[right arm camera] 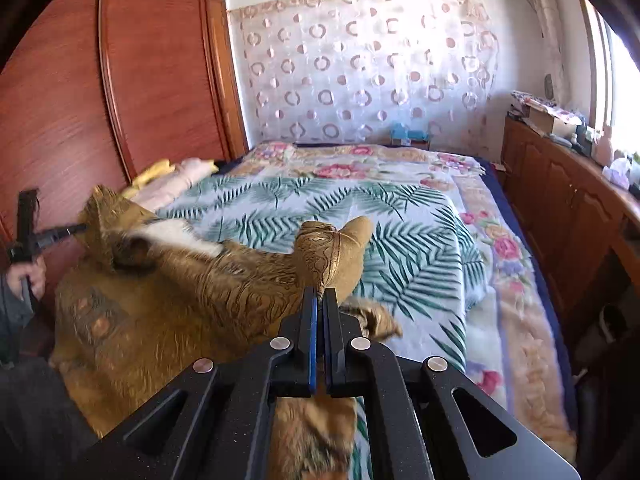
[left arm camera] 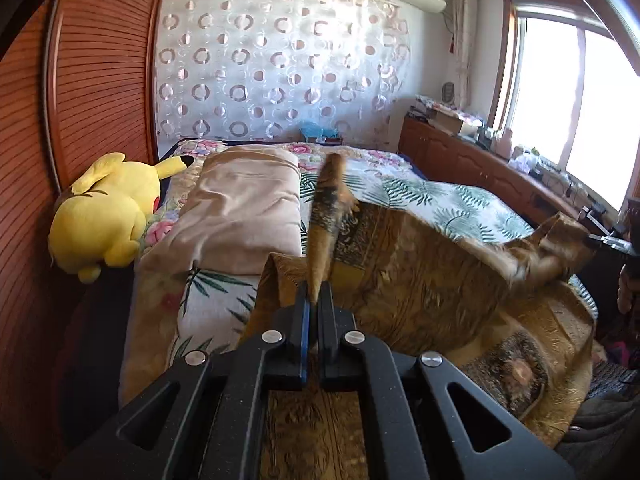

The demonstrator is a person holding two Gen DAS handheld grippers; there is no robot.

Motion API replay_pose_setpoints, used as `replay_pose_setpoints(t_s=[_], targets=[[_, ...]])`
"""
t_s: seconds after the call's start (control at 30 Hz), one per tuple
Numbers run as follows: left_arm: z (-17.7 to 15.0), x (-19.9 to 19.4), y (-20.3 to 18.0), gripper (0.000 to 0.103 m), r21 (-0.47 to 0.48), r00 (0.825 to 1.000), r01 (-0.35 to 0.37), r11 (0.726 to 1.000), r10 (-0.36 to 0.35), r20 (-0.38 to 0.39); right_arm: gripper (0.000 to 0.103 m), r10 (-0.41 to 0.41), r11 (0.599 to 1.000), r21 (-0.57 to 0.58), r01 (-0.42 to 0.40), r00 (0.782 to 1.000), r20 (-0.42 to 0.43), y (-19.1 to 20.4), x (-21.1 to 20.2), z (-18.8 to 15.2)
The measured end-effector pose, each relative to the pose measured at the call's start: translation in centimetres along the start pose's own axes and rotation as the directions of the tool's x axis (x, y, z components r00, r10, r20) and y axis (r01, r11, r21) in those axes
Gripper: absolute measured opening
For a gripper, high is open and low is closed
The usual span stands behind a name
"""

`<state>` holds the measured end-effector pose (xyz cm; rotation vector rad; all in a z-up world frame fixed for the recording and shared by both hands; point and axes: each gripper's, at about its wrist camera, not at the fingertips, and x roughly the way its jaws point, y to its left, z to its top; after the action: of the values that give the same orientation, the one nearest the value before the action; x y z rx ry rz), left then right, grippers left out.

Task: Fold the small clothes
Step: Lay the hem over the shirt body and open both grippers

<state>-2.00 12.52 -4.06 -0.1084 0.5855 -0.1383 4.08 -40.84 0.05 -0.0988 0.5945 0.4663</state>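
- Nearest in the left wrist view, the left claw (left arm camera: 316, 296) sits at bottom centre with its jaws pressed together on a corner of the golden-brown patterned cloth (left arm camera: 420, 280). A narrow strip of the fabric stands up out of the pinch toward the middle of the frame.
- Nearest in the right wrist view, the right claw (right arm camera: 321, 294) is likewise clamped, jaws nearly touching, on another corner of the same cloth (right arm camera: 192, 280), which bunches into a knob just above the tips.
- Between the two grips the cloth hangs as a sagging band. Its long axis runs across the frame: from the left claw it leads to the right edge of the left view, where the other claw (left arm camera: 600, 240) shows dark against the fabric. From the right claw it leads to the left edge of the right view, where the other claw (right arm camera: 60, 234) and the hand (right arm camera: 30, 276) holding it appear.
- So each claw has its own end and neither is nearer the middle. Any fold, I'd judge, turns on carrying both held corners the same way, away from the person, over the part of the cloth lying at the near edge of the bed (right arm camera: 420, 220).
- The lower part of the cloth rests there, blurred in both views.
- Farther up the bed lie a folded beige blanket (left arm camera: 244, 216) and a yellow plush toy (left arm camera: 108, 212), at left of the left view, well apart from the cloth.
- Farthest, a curtain with ring patterns (left arm camera: 280, 60) covers the back wall.
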Motion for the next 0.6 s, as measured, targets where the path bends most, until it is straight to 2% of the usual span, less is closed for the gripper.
replay_pose_setpoints(t_s=[0.17,0.27,0.33,0.5,0.57,0.6], targets=[[-0.3,-1.5,-0.1,0.004,0.018,1.000,-0.013,1.000,0.013,0.004,0.002,0.002,0.998,-0.055,-0.006,0.998,-0.070,0.6,-0.2,0.8],[-0.4,-1.6,0.3,0.005,0.009,0.999,-0.054,0.999,0.054,0.006,0.002,-0.016,0.997,-0.073,0.007,0.992,-0.122,0.3,0.6,0.9],[-0.2,-2.1,0.9,0.009,-0.015,0.996,-0.083,0.996,0.084,0.038,0.002,-0.027,0.997,-0.081,0.016,0.990,-0.137,0.3,1.1,1.0],[2.2,-2.5,2.2,0.037,-0.018,0.986,-0.135,0.991,0.137,0.099,0.002,-0.029,0.997,-0.081,0.018,0.989,-0.146,0.1,0.6,1.8],[3.0,-2.3,2.7,0.041,-0.022,0.983,-0.143,0.989,0.144,0.112,0.005,-0.039,0.996,-0.080,0.029,0.990,-0.134,-0.2,0.2,2.1],[3.6,-1.8,2.9,0.041,-0.013,0.982,-0.152,0.988,0.152,0.109,0.010,-0.047,0.996,-0.076,0.038,0.991,-0.122,-0.4,-0.3,2.2]])
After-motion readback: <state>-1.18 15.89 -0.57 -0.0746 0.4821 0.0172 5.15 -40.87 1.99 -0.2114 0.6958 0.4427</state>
